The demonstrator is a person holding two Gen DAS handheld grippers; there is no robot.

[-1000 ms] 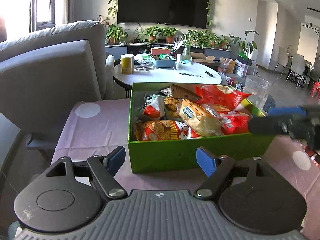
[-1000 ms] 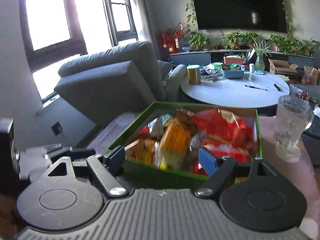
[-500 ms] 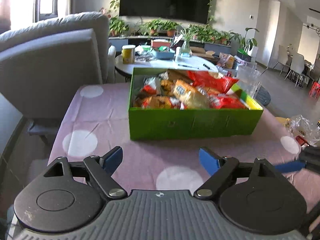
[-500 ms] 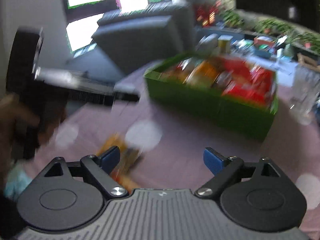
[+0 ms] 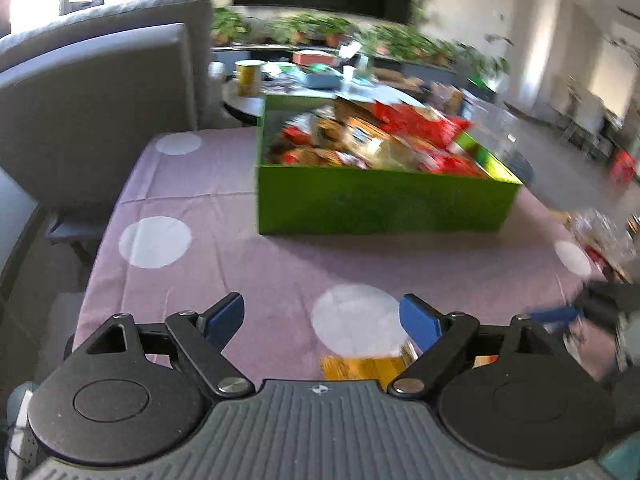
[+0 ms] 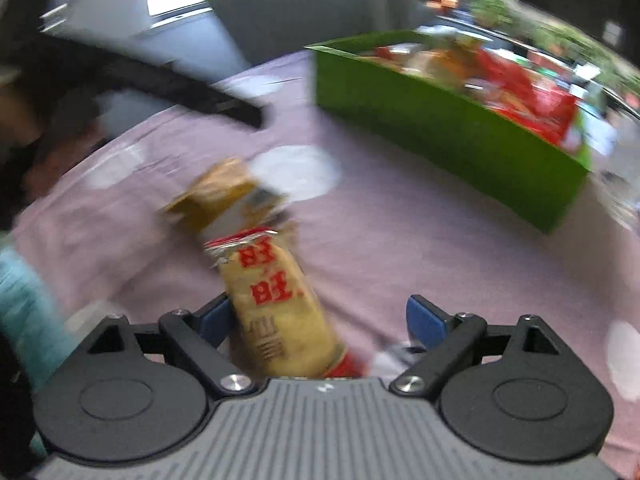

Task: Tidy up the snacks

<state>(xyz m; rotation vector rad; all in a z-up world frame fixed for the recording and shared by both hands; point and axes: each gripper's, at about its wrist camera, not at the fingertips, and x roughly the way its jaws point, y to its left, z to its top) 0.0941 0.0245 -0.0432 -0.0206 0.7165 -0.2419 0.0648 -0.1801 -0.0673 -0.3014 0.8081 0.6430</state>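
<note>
A green box full of snack packets stands on the purple dotted tablecloth; it also shows in the right wrist view. My left gripper is open and empty above the cloth, with an orange packet just below its right finger. My right gripper is open over a yellow rice-cracker packet with red characters, which lies between its fingers near the left one. A brown-yellow packet lies just beyond it. The right gripper shows blurred at the left view's right edge.
A grey sofa stands left of the table. A round white side table with a yellow can sits behind the box. Clear crinkled wrappers lie at the table's right edge. The left gripper's arm crosses the right view.
Both grippers have pulled back from the green box toward the table's near side. The right gripper has dropped low over the rice-cracker packet, which now lies between its open fingers.
</note>
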